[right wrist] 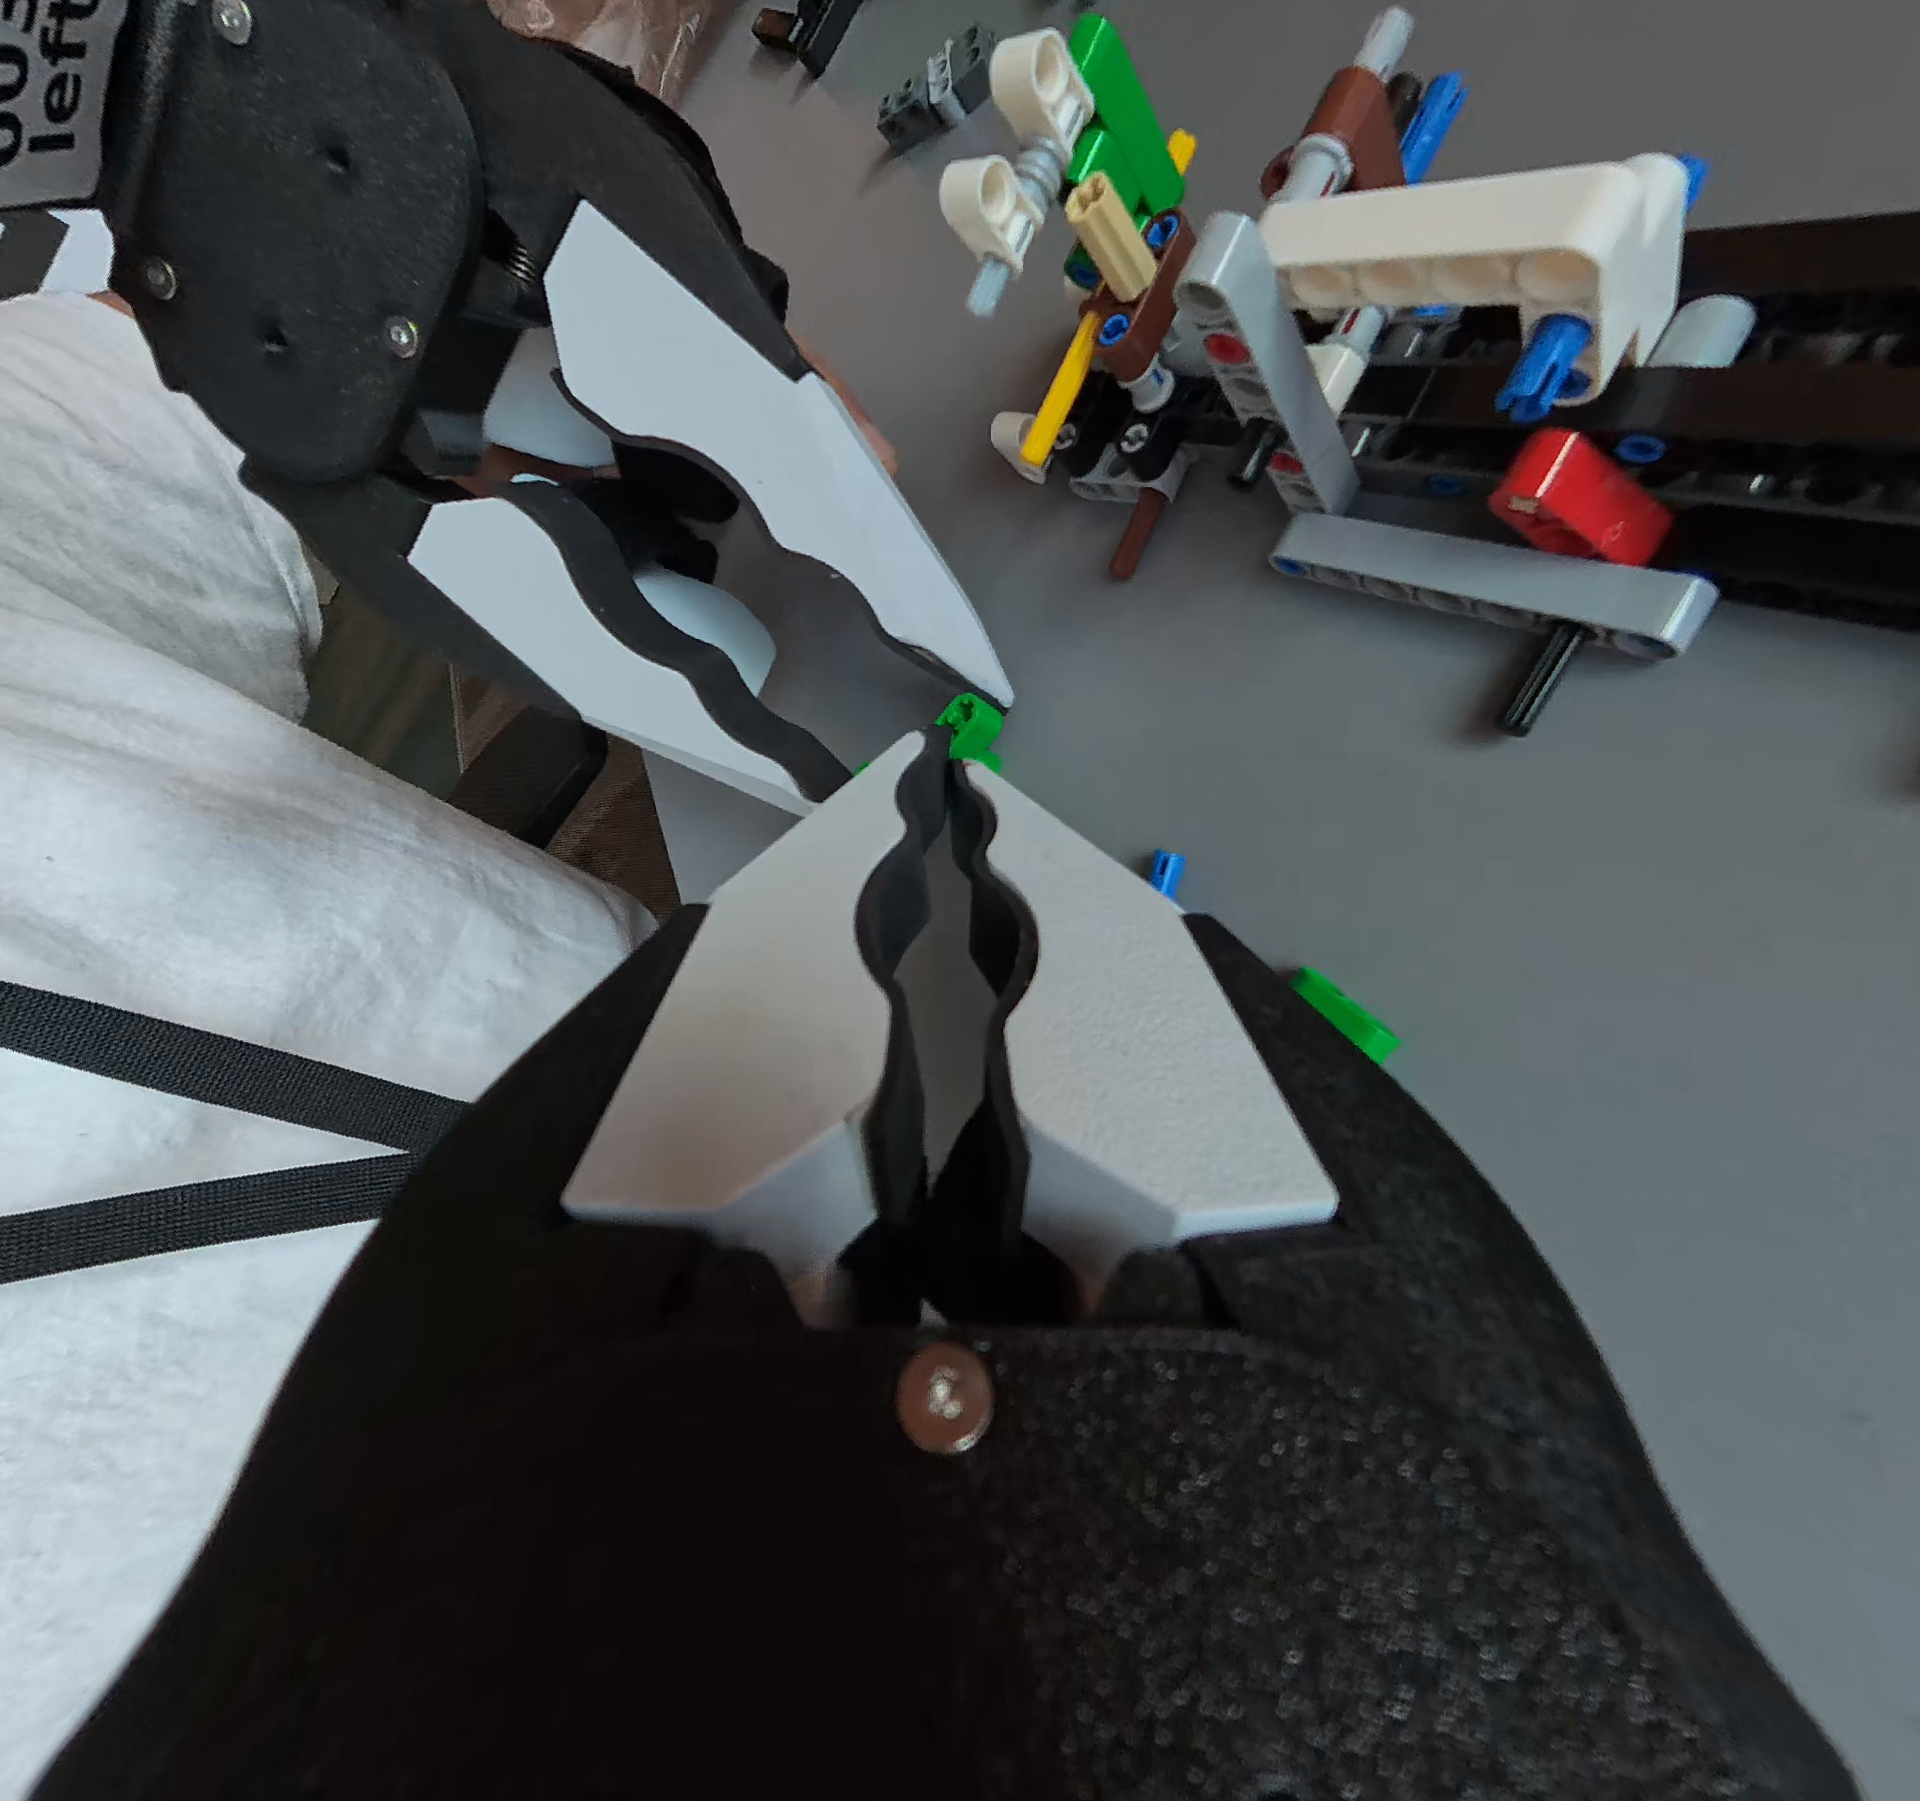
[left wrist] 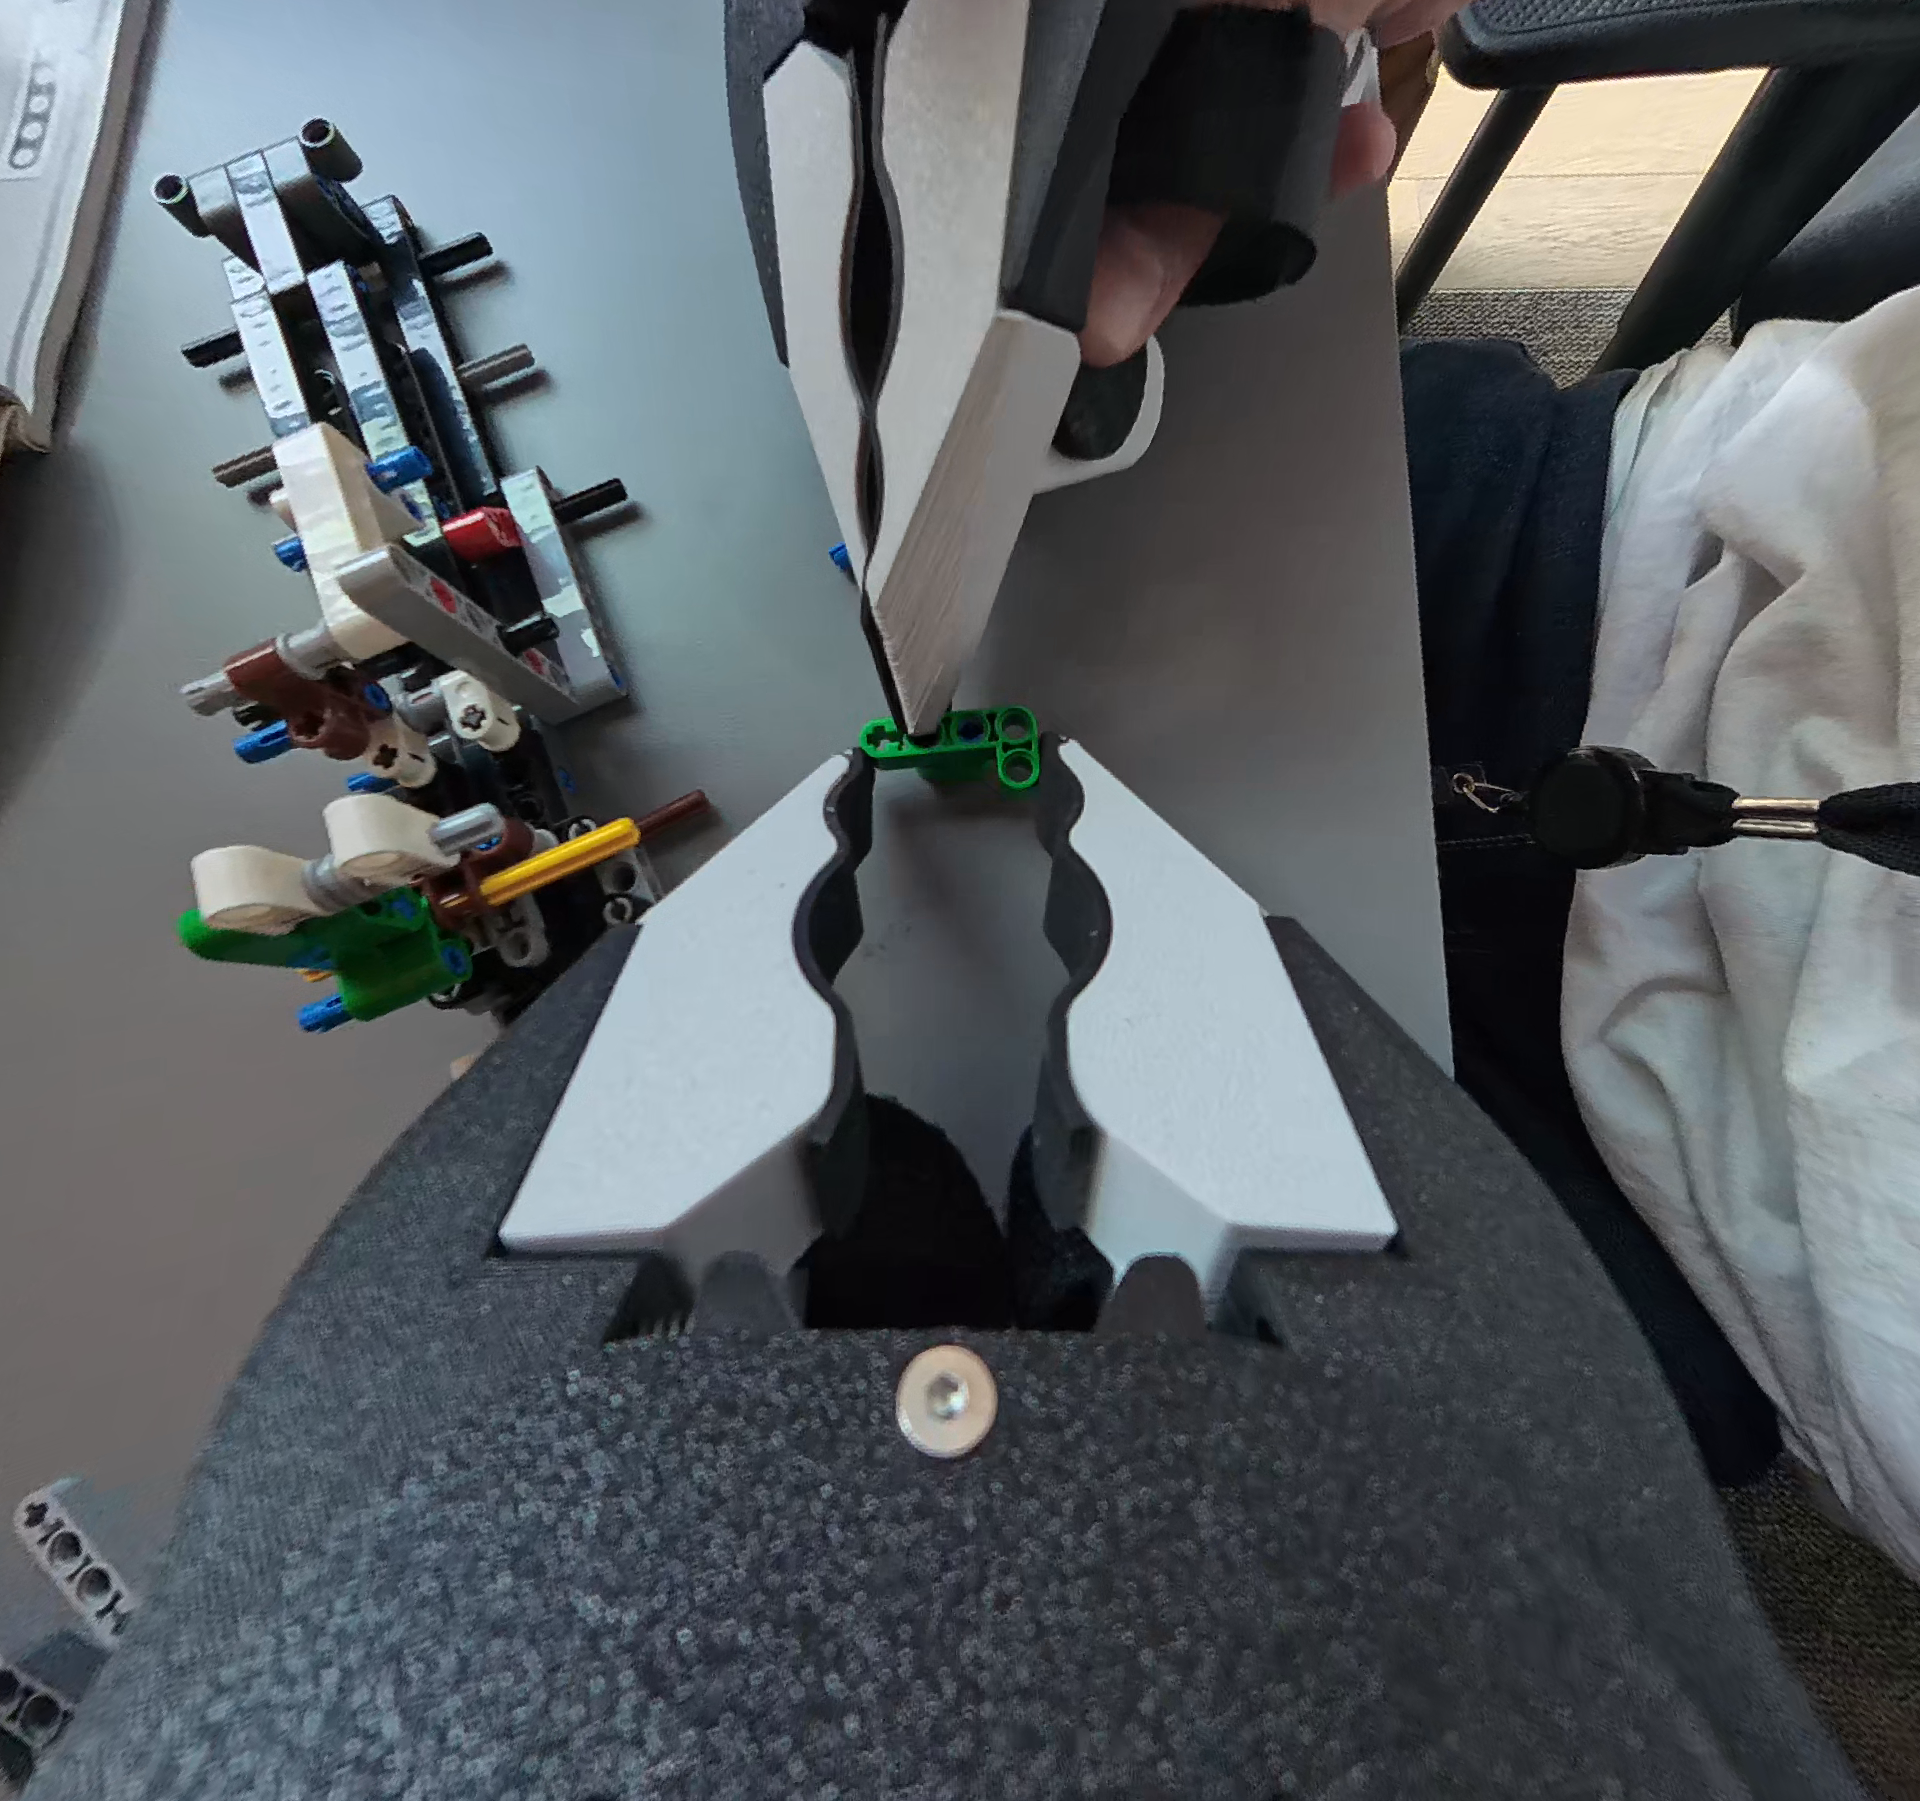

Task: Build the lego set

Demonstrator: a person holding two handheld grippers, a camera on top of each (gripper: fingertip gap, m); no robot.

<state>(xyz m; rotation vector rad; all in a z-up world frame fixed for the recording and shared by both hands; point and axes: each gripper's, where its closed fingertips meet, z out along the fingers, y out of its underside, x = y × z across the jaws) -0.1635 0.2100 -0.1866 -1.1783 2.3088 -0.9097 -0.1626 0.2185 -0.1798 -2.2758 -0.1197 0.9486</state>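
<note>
A small green L-shaped beam (left wrist: 1003, 738) sits between the tips of my left gripper (left wrist: 954, 754), whose jaws stand wide and press on its two ends. It has a blue pin in one hole. My right gripper (left wrist: 912, 717) comes down from above, shut, with its tips on a small black pin (left wrist: 921, 739) at a hole near the beam's left end. In the right wrist view my right gripper (right wrist: 943, 749) is nearly closed at the green beam (right wrist: 971, 721), and the left gripper (right wrist: 920, 743) reaches in from the upper left. The pin is hidden there.
The partly built model (left wrist: 416, 556) of black, grey, white and green beams lies on the grey table (left wrist: 623, 193) to the left, also in the right wrist view (right wrist: 1403, 349). Nearby lie a loose blue pin (right wrist: 1169, 868), a green piece (right wrist: 1345, 1013) and grey beams (left wrist: 73, 1554). An instruction booklet (left wrist: 62, 89) lies far left. The table edge (left wrist: 1408, 608) and a person's white shirt (left wrist: 1714, 712) are to the right. Only a small space, under 4 cm, lies between the two pairs of fingers.
</note>
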